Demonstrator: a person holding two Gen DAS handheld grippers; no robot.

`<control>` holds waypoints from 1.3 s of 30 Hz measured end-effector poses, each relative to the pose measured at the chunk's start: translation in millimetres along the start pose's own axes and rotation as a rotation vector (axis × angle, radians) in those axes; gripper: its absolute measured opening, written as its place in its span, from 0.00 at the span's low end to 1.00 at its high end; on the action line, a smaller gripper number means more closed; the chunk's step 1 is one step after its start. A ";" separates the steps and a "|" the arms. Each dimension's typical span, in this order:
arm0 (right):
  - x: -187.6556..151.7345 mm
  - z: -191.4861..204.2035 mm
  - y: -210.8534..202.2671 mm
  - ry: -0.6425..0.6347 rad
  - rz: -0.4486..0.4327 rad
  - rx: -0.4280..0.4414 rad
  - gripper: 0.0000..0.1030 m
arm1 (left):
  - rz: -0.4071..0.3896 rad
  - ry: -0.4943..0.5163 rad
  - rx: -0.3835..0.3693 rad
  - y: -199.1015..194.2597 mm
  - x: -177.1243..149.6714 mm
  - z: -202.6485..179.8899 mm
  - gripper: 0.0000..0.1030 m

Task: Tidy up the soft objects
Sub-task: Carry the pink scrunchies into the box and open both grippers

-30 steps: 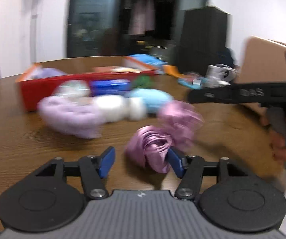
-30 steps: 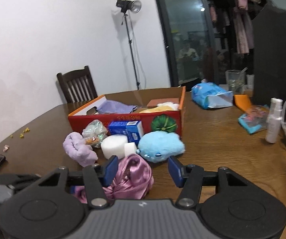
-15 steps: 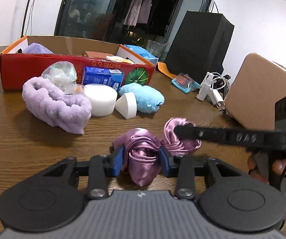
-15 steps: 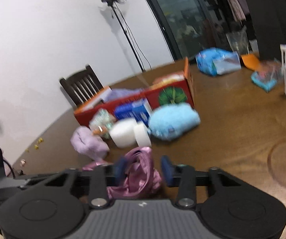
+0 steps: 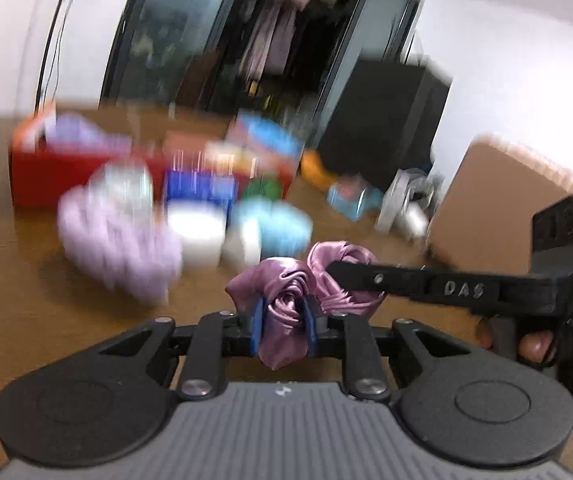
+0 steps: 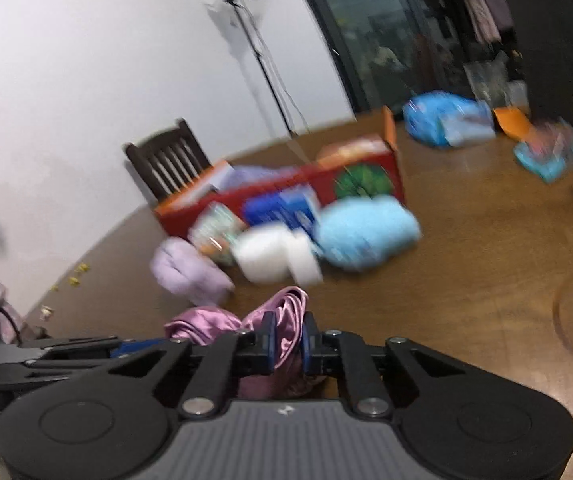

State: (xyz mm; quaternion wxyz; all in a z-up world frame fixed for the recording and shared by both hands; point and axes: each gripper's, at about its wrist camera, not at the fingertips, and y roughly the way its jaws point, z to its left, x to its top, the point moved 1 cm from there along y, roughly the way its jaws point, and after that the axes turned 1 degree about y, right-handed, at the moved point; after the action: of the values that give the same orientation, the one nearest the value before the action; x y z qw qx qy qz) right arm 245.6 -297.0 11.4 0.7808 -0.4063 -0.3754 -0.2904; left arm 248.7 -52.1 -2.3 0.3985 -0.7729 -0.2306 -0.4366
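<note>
Both tools—left tool (image 5: 284,326), right tool (image 6: 288,342)—are closing on the pink satin scrunchie (image 5: 286,300); we risk stretching it or one pinch slipping.

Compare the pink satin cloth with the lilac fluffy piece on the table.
The pink satin cloth is glossy and smooth; the lilac fluffy piece is matte and shaggy. The cloth is pinched at two places, by the left claw and the right claw, both closing; the lilac piece lies untouched. Both are soft and crumpled.
</note>
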 end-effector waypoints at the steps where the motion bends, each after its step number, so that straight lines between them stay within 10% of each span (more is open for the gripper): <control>1: 14.7 6.3 -1.2 -0.016 -0.029 0.021 0.11 | -0.035 0.005 -0.005 -6.5 13.5 3.2 0.20; 6: 98.5 28.5 44.8 -0.096 -0.075 0.113 0.12 | -0.125 0.008 0.039 -6.4 92.5 55.8 0.20; 11: 156.6 35.0 158.5 -0.067 0.053 0.130 0.12 | -0.050 0.009 0.187 36.8 139.9 116.9 0.21; 16: 158.3 33.8 256.0 -0.027 0.211 0.072 0.12 | 0.078 0.044 0.350 81.5 139.1 159.1 0.26; 20: 136.1 46.0 290.2 -0.091 0.320 0.048 0.20 | 0.039 0.069 0.309 66.6 132.1 166.3 0.47; 26: 142.4 51.5 264.4 -0.097 0.283 0.039 0.47 | -0.007 0.055 0.344 42.6 145.3 157.7 0.49; 39: 177.8 55.3 43.7 -0.243 -0.014 -0.093 0.61 | -0.178 0.152 0.364 -70.3 144.0 65.0 0.80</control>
State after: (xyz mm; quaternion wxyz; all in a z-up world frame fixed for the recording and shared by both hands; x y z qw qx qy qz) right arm 357.1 -254.3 160.8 0.7078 -0.4718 -0.4562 -0.2613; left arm 304.9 42.7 131.0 0.5075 -0.6298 -0.3422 -0.4782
